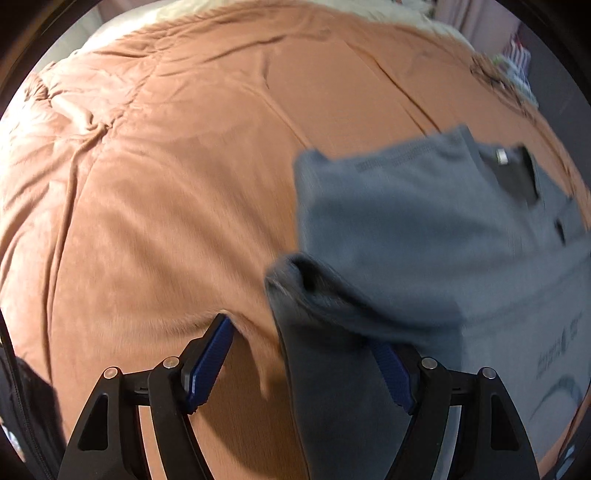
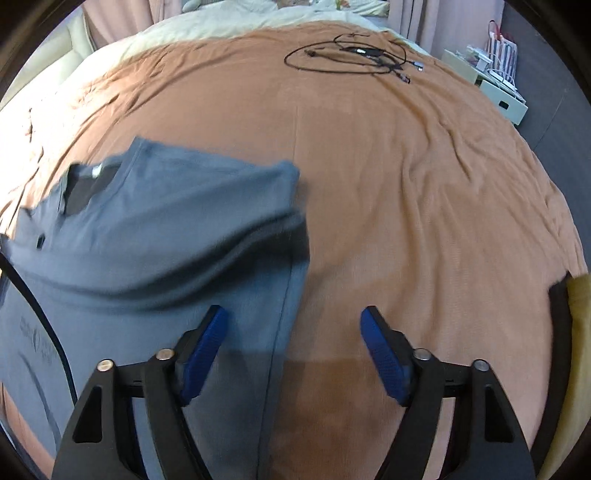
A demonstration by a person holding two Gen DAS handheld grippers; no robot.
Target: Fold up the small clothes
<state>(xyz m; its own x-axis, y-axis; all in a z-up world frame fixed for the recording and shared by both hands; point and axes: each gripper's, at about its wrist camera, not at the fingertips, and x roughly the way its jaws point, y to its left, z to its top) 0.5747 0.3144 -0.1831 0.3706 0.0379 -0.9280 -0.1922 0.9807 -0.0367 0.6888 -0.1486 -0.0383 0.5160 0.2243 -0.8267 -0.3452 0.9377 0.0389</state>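
Note:
A grey polo shirt (image 1: 406, 229) lies on the orange bedspread (image 1: 166, 184), sleeves folded in, dark collar at the far end. In the left wrist view it is at the right, and a fold of it drapes over the right finger of my left gripper (image 1: 301, 332), whose jaws stand wide apart. In the right wrist view the shirt (image 2: 166, 229) is at the left. My right gripper (image 2: 293, 325) is open and empty; its left finger hovers over the shirt's right edge, its right finger over bare bedspread.
Black cables (image 2: 354, 55) lie coiled at the far end of the bedspread (image 2: 406, 184). A cream sheet (image 2: 221, 26) shows beyond it. A white box (image 2: 502, 99) and a striped bag (image 2: 502, 48) stand off the bed's far right.

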